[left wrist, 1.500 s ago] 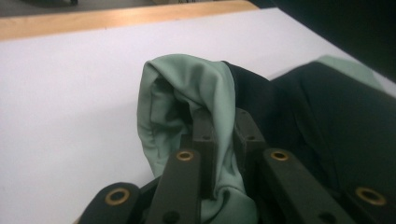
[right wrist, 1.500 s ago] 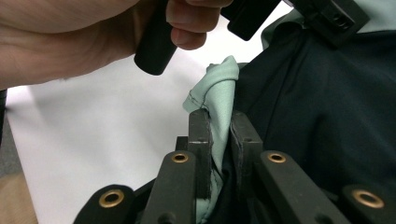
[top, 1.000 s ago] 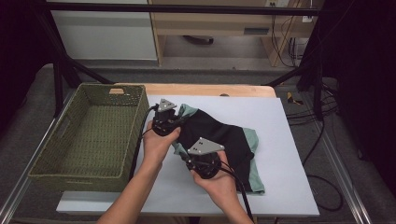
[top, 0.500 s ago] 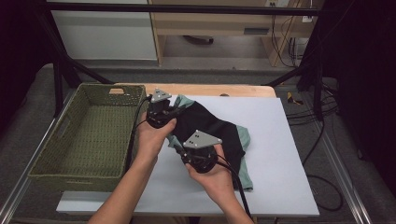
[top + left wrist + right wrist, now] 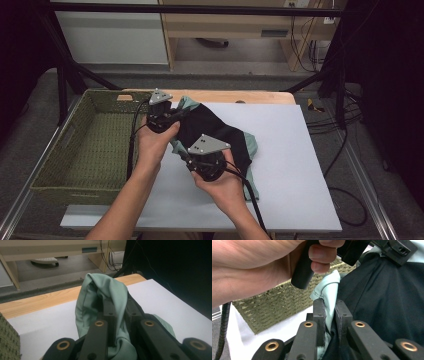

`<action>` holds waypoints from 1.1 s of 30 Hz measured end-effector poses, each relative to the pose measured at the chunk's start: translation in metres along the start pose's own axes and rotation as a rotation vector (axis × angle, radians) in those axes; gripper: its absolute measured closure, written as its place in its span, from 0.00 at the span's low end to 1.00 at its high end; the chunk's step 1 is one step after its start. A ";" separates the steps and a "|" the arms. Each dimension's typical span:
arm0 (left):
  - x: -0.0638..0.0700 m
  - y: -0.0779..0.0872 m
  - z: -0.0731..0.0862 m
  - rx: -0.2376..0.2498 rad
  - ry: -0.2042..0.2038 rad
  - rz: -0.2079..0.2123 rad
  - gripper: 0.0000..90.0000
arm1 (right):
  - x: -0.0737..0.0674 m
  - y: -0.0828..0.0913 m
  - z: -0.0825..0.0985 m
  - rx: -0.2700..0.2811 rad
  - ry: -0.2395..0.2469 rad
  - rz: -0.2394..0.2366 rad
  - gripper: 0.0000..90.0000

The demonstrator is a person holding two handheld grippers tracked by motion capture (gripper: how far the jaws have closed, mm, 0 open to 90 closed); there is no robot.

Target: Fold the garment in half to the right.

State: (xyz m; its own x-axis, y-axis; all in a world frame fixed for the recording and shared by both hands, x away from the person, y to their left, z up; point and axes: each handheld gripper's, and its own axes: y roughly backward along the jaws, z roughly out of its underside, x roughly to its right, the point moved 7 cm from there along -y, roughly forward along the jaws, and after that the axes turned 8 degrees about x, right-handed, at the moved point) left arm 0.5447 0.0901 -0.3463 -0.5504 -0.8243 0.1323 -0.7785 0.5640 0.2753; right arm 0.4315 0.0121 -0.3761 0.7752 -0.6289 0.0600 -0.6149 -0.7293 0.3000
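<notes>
At near edge of worktop (image 5: 300, 200), two bare forearms entering from below, each hand wrapped round a gripper. Nearest, right gripper (image 5: 186, 154), jaws closed narrow on a pale green hem of the garment (image 5: 215, 131), cloth pinched flat between the pads in right gripper view (image 5: 329, 303). Just beyond and to the left, left gripper (image 5: 181, 114), jaws likewise clamped on a bunched green fold, seen draped over the jaw tips in left gripper view (image 5: 105, 295). Garment black with mint-green lining, partly lifted at its left side, remainder trailing on the white worktop toward the right. Two grips set apart along one edge, likely to carry the cloth as a bundle without letting it slump.

Left of the hands, woven green basket (image 5: 95, 145), open, touching the worktop's left edge, probably where the garment is headed. Near basket wall between cloth and basket floor, so cloth needs height to pass over. Black cables (image 5: 134, 145) trailing from both grippers, one hanging beside the basket rim, a possible snag. Farther back, wooden strip (image 5: 250, 96), then grey floor and furniture legs.
</notes>
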 end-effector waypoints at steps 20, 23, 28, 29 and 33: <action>-0.028 0.032 0.000 0.022 0.020 -0.047 0.91 | -0.023 -0.021 -0.013 0.010 -0.006 -0.052 0.91; -0.031 0.035 0.002 0.023 0.026 -0.051 0.91 | -0.025 -0.023 -0.013 0.014 -0.007 -0.055 0.91; -0.038 0.040 0.005 0.015 0.024 -0.066 0.91 | -0.031 -0.030 -0.012 0.021 -0.021 -0.066 0.91; -0.038 0.040 0.005 0.013 0.022 -0.066 0.91 | -0.031 -0.031 -0.011 0.020 -0.020 -0.068 0.91; -0.034 0.033 0.010 -0.033 -0.030 -0.077 0.91 | -0.030 -0.032 -0.006 0.015 -0.026 -0.068 0.90</action>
State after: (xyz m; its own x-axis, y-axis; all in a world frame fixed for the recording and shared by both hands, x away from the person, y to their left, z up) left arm 0.5344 0.1371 -0.3508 -0.4986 -0.8631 0.0806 -0.8089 0.4967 0.3147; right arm 0.4290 0.0561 -0.3818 0.8111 -0.5847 0.0156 -0.5635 -0.7740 0.2887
